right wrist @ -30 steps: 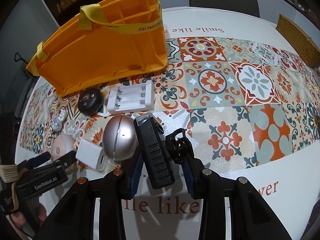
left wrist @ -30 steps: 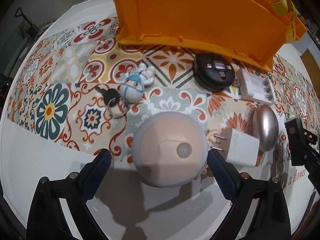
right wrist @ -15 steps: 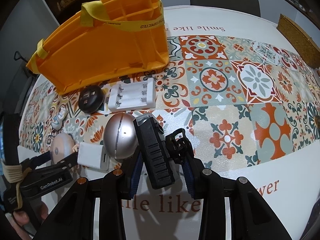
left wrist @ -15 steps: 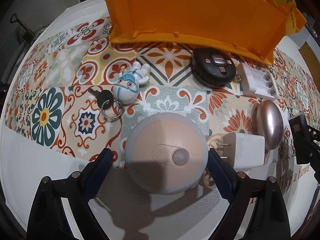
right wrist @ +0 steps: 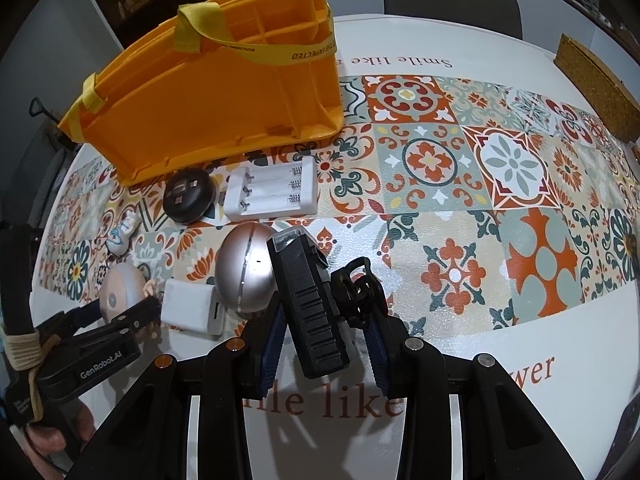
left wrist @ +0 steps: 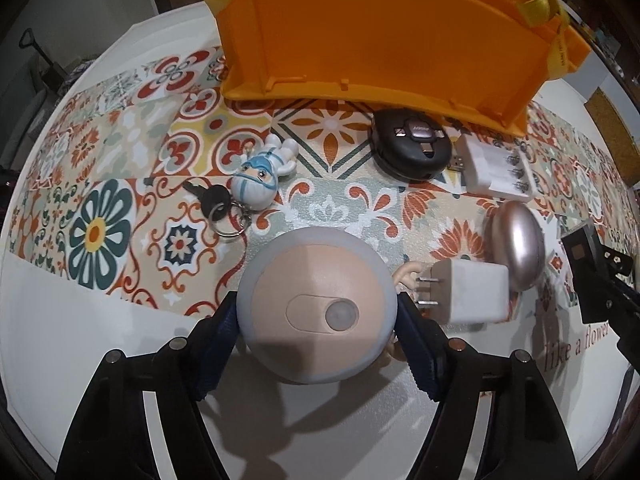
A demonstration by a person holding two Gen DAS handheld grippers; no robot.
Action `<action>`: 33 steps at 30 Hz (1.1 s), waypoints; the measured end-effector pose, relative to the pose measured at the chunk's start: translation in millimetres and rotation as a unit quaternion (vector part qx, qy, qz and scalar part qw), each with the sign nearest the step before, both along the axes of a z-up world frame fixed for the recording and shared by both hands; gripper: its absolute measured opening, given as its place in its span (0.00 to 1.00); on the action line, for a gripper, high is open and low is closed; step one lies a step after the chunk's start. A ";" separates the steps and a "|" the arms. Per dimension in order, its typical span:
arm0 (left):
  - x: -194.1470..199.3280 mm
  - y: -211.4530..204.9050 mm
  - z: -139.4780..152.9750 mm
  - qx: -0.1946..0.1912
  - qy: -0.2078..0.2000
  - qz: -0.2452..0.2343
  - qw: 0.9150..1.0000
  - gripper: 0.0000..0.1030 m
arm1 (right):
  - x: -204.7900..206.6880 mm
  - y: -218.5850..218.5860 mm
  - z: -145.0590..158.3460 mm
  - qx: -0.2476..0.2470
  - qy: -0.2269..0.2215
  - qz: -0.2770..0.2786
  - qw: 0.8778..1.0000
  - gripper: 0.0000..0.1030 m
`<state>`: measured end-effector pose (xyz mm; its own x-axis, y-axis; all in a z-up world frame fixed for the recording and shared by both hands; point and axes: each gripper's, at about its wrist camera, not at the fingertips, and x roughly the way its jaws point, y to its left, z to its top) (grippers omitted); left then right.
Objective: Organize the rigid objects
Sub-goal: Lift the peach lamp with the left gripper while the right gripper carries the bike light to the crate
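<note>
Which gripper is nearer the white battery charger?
Right. The right gripper, shut on a black device, sits just below the white battery charger in its view. The left gripper, closing around the round peach figure head, is farther off.

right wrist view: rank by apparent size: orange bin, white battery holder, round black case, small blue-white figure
Largest to smallest as they look:
1. orange bin
2. white battery holder
3. round black case
4. small blue-white figure
All four lie at the far left, so nearness hardly skews the order; holder versus case is the closest call.
</note>
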<state>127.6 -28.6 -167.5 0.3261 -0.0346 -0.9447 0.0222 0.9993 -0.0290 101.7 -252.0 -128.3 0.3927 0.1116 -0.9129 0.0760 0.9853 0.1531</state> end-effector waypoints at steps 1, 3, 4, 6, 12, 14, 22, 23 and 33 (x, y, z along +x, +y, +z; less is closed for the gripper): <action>-2.1 -1.5 4.2 -0.001 -0.002 -0.003 1.000 0.73 | -0.7 0.9 2.0 0.000 -0.002 0.001 1.000 0.37; -5.0 -2.8 12.2 -0.005 -0.008 -0.007 1.000 0.73 | -2.6 3.2 7.1 -0.001 -0.007 0.004 1.000 0.37; -6.3 -2.8 16.3 -0.006 -0.010 -0.008 1.000 0.73 | -3.2 4.4 9.2 0.000 -0.009 0.005 1.000 0.37; -8.3 -0.5 24.2 -0.011 -0.017 -0.011 1.000 0.73 | -5.0 7.3 14.8 0.001 -0.013 0.009 1.000 0.37; -20.8 -2.1 50.3 -0.017 -0.048 -0.022 0.998 0.73 | -10.0 18.7 34.1 0.002 -0.033 0.022 0.999 0.37; -21.9 -1.0 62.0 -0.022 -0.064 -0.027 0.997 0.73 | -10.4 22.2 39.9 0.003 -0.039 0.026 0.999 0.37; -25.2 3.3 102.7 -0.027 -0.112 -0.034 0.993 0.73 | -10.3 34.0 70.7 0.007 -0.077 0.037 0.996 0.37; -25.2 4.0 107.6 -0.029 -0.118 -0.034 0.992 0.73 | -10.0 35.3 73.3 0.009 -0.081 0.038 0.996 0.37; -20.0 7.2 142.6 -0.028 -0.164 -0.043 0.985 0.73 | -6.1 46.2 104.0 0.006 -0.115 0.039 0.993 0.37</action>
<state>107.5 -21.4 -24.9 0.6062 -0.1246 -0.7855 0.1248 0.9903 -0.0608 95.6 -205.7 -24.3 0.5798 0.1598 -0.7989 -0.0380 0.9848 0.1693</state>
